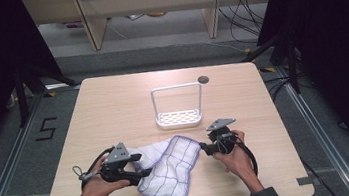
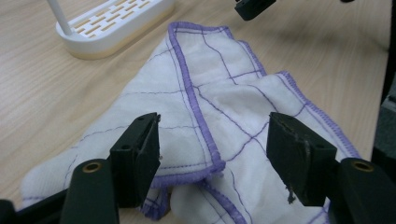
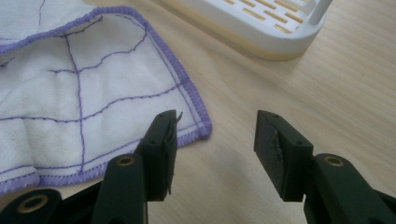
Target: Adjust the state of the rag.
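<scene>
Item: cloth [image 1: 168,166], white with purple grid and hem, lying loosely folded on the table [image 1: 113,105]. Left gripper [image 1: 143,165]: jaws parted, astride a folded hem edge, pads clear of the fabric; cloth directly before and under them. Right gripper [image 1: 203,147]: jaws parted, nothing between them but bare table; a cloth corner lies just beside its left jaw in its own view. Rack [image 1: 178,108], white, with a slotted base and hoop handle, stands beyond both jaws, apart from the cloth. Status, judged: cloth released and folded over roughly once, layers uneven and rumpled; further folding or tidying appears outstanding; rack unused.
</scene>
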